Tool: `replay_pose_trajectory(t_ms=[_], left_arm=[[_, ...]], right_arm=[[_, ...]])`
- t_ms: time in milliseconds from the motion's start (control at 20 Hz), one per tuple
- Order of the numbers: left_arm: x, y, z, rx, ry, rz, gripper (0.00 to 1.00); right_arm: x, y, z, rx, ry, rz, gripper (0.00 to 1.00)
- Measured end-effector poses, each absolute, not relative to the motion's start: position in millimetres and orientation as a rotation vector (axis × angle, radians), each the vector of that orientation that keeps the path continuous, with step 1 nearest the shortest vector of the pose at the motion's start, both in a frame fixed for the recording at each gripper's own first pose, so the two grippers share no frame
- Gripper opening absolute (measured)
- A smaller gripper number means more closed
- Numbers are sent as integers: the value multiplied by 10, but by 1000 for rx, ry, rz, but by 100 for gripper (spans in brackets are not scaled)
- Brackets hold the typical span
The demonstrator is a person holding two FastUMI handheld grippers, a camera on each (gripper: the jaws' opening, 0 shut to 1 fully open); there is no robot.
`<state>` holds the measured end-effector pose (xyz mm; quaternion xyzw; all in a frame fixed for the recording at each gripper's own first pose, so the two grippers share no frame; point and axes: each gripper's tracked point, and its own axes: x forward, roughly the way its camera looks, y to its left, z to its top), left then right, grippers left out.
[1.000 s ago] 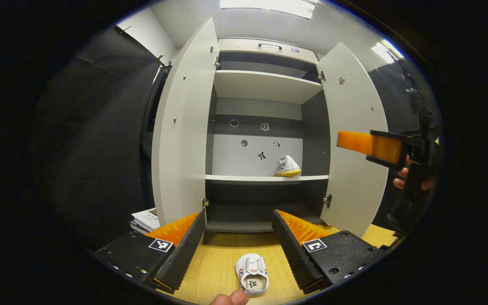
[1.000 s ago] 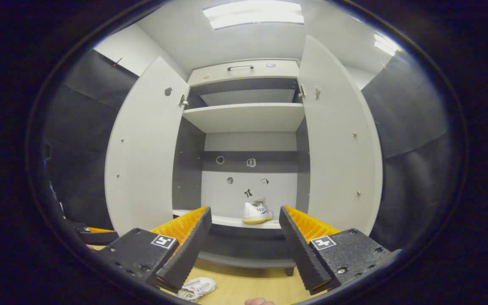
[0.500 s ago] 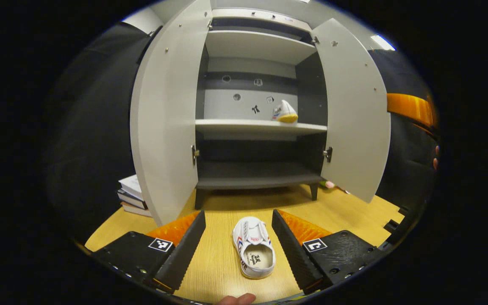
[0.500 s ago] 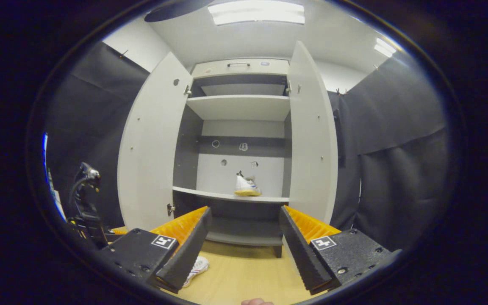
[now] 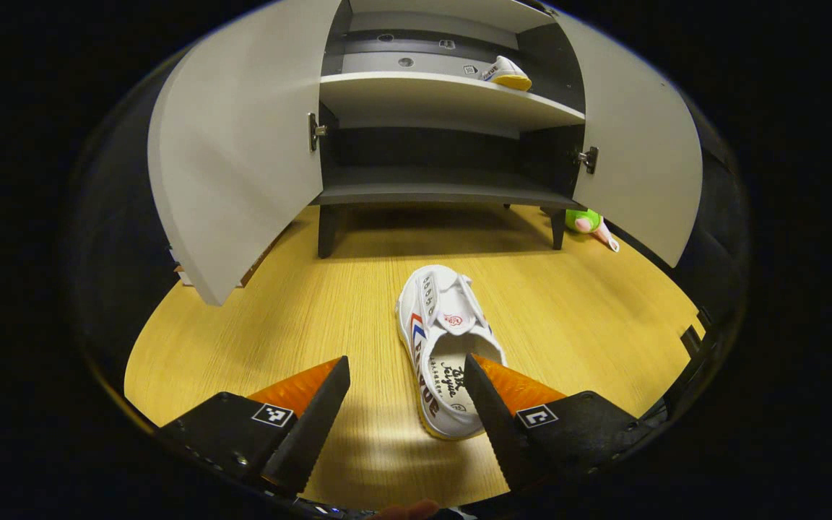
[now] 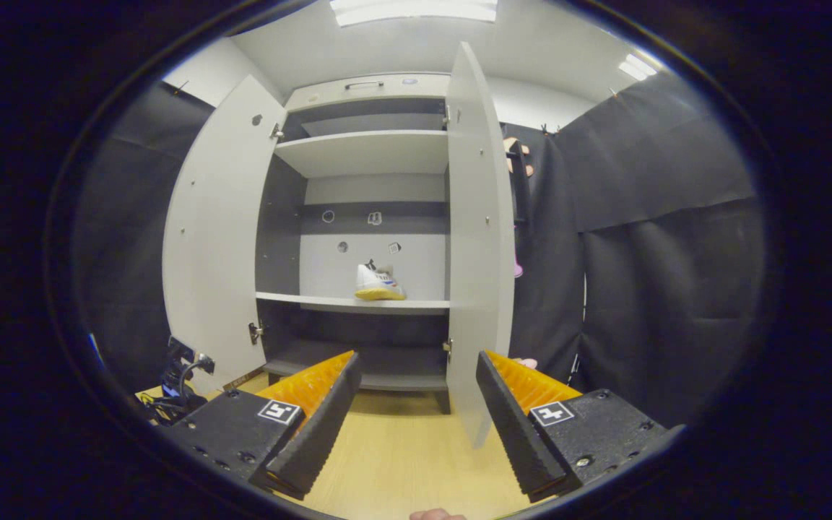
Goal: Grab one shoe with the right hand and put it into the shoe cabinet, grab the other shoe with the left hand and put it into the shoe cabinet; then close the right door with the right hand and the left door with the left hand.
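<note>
Left gripper view, white shoe, insole lettering illegible

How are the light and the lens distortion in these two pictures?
Left gripper view: the cabinet doors bow outward from the fisheye; a pale glare patch lies on the wooden floor between the fingers of the left claw. Right gripper view: the ceiling light is blown out, and the shoe on the shelf looks sharp.

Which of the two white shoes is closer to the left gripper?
The shoe on the floor, lying right at the open left gripper. The other shoe sits far off on the cabinet shelf.
</note>
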<state>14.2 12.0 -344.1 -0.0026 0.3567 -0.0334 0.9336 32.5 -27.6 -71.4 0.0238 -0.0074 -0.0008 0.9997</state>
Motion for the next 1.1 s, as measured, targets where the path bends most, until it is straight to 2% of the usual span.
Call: replay_pose_trajectory(t_ms=[550, 850, 950, 1000, 1050, 1100], left_arm=[[668, 79, -3903, -38, 778, -76, 96], [770, -71, -3930, -58, 747, -136, 72], [793, -61, -3938, -53, 733, -120, 54], [815, 21, -3936, -48, 725, -81, 51], [826, 56, -3943, -71, 722, -55, 54], [845, 124, -3954, -76, 710, -17, 26]], right_arm=[[431, -443, -821, 36, 21, -36, 100], [510, -437, -923, 25, 53, -37, 100], [541, -416, -947, 28, 60, -35, 100], [557, -406, -954, 27, 63, -33, 100], [561, -396, -967, 26, 66, -30, 100], [560, -380, -976, 23, 68, -27, 100]])
